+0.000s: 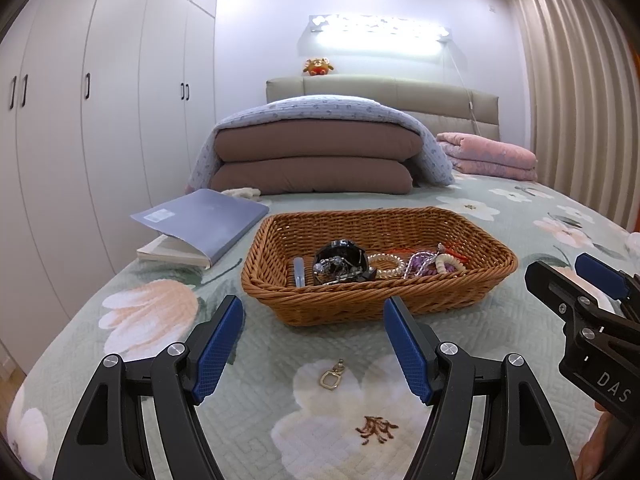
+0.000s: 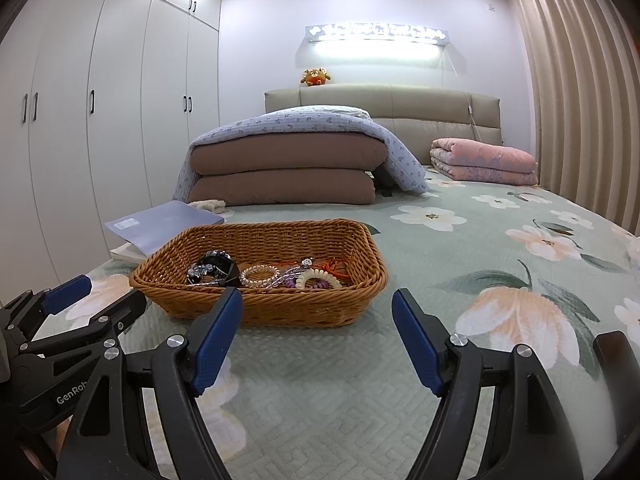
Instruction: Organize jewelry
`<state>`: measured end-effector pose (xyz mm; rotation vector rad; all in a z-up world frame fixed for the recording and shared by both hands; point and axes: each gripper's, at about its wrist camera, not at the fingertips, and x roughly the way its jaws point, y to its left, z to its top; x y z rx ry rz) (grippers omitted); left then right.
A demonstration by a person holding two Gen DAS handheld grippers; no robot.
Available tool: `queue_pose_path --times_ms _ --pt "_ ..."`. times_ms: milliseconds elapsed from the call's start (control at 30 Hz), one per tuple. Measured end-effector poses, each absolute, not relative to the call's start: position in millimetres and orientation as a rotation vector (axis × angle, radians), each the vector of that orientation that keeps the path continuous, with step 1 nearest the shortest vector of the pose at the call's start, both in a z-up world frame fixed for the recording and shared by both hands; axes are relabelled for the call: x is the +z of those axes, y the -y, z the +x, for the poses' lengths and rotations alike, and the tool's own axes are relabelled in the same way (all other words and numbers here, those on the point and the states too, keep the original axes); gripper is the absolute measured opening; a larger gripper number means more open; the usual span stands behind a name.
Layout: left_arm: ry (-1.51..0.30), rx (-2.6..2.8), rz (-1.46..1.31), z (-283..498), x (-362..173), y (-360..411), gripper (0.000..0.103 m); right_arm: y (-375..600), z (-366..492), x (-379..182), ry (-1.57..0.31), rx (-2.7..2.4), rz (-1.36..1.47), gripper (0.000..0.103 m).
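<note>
A brown wicker basket (image 1: pixel 472 240) stands on the floral bedspread and also shows in the right wrist view (image 2: pixel 360 240). It holds a black beaded piece (image 1: pixel 340 260), a clear pearl bracelet (image 1: pixel 387 265), purple and cream bead bracelets (image 1: pixel 440 266) and a red cord. A small gold clasp (image 1: pixel 331 378) lies on the bedspread, in front of the basket. My left gripper (image 1: pixel 314 344) is open and empty, just above and around the clasp. My right gripper (image 2: pixel 318 340) is open and empty, to the right of the basket's front.
A grey-blue book (image 1: pixel 204 226) lies left of the basket. Folded brown quilts under a blue blanket (image 1: pixel 316 156) and a pink quilt (image 1: pixel 492 156) lie at the headboard. White wardrobes stand on the left, curtains on the right.
</note>
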<state>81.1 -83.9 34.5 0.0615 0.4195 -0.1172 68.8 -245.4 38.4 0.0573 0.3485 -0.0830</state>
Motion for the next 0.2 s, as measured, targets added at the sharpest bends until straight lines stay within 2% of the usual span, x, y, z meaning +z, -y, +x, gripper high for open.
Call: queue_pose_path --times_ms 200 --pt "-0.391 -0.083 0.071 77.2 36.5 82.2 0.074 245.3 68.9 38.4 -0.348 -0.083 0.057 0.079"
